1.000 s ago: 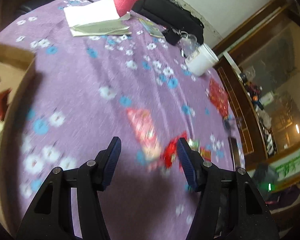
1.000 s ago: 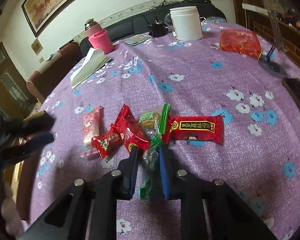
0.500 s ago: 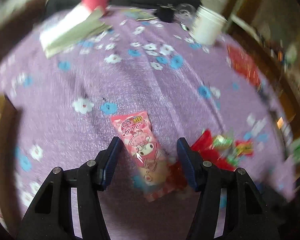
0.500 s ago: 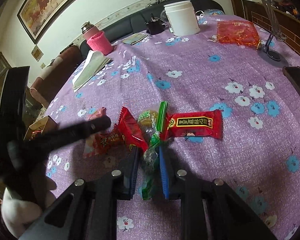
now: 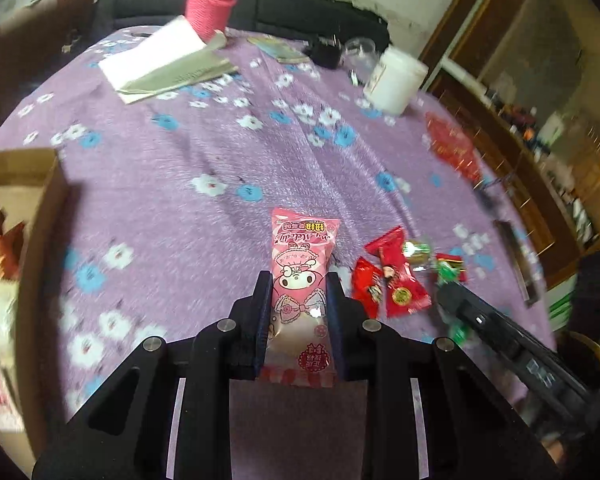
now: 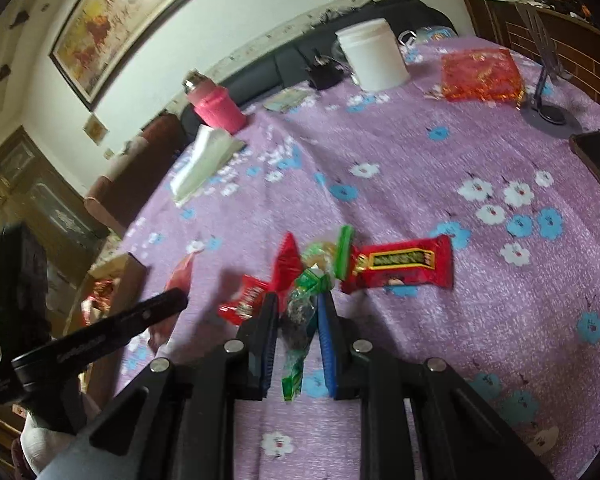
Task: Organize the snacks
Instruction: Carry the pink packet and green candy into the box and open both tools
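Under both claws lies a round table [image 5: 172, 184] with a purple flowered cloth, and it carries the whole job: loose snacks in the middle, a cardboard box [image 5: 40, 208] at its edge, far to the left of the left claw. I judge the box is where the snacks must go, because some red wrappers are already inside it. Far ahead of the claws stand a white jar [image 6: 374, 60] and a pink bottle [image 6: 216, 106], which seem not part of the task. Just to the right of the left claw [image 5: 298, 280] is a small heap of red packets [image 5: 392, 276], and ahead of the right claw [image 6: 298, 300] lies a long red bar [image 6: 400, 264]. The left claw is clenched on a pink pouch [image 5: 302, 264], gripping it by the two long sides near the bottom so the printed top sticks out forward; such a hold should keep the flat pouch from sliding out during the carry. The right claw is clenched on a green packet [image 6: 298, 320], whose tail hangs down between the fingers. Compared with a second ago, the left jaws have just been closing: then they stood wide over the cloth with the snacks ahead, now the pouch is pinched between them. The right claw already held its green packet then and holds it the same way.
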The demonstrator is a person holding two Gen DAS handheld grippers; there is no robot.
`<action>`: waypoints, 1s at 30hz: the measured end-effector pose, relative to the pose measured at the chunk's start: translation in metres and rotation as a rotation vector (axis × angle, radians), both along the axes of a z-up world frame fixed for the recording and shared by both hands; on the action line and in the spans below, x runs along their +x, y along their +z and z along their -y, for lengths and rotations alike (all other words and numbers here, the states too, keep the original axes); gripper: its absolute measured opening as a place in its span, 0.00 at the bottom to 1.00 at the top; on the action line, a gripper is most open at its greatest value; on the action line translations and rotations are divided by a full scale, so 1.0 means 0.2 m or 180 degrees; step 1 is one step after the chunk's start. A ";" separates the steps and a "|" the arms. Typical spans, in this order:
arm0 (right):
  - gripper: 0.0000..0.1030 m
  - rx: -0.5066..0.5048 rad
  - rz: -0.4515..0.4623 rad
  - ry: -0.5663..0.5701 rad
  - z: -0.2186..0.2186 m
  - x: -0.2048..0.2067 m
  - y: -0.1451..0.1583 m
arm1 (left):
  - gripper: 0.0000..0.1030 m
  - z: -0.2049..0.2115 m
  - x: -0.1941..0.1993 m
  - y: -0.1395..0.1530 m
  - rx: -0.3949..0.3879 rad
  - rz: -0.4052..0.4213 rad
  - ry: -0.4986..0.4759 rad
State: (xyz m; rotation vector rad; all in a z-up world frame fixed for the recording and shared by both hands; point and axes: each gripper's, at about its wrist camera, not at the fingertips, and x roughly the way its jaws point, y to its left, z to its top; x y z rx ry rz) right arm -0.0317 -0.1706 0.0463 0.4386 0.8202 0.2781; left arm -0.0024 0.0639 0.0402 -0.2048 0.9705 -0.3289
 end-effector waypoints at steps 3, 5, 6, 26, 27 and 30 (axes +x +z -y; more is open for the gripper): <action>0.21 0.0007 0.0068 0.0038 -0.01 0.00 0.02 | 0.24 -0.10 -0.10 0.06 -0.0178 0.0067 0.0086; 0.21 0.0017 0.0083 0.0047 -0.02 -0.01 0.02 | 0.24 -0.16 -0.16 0.09 -0.0275 0.0117 0.0150; 0.21 0.0026 0.0099 0.0050 -0.02 -0.01 0.02 | 0.24 -0.20 -0.19 0.11 -0.0339 0.0145 0.0183; 0.21 -0.0103 0.0233 0.0735 -0.49 -0.14 0.24 | 0.24 -1.14 -0.61 0.15 -0.0366 0.0364 0.1490; 0.21 -0.0112 0.0233 0.0850 -0.57 -0.15 0.25 | 0.24 -1.18 -0.63 0.14 -0.0351 0.0346 0.1548; 0.21 -0.0094 0.0167 0.1153 -0.78 -0.16 0.26 | 0.24 -1.28 -0.66 0.09 -0.0386 0.0284 0.1671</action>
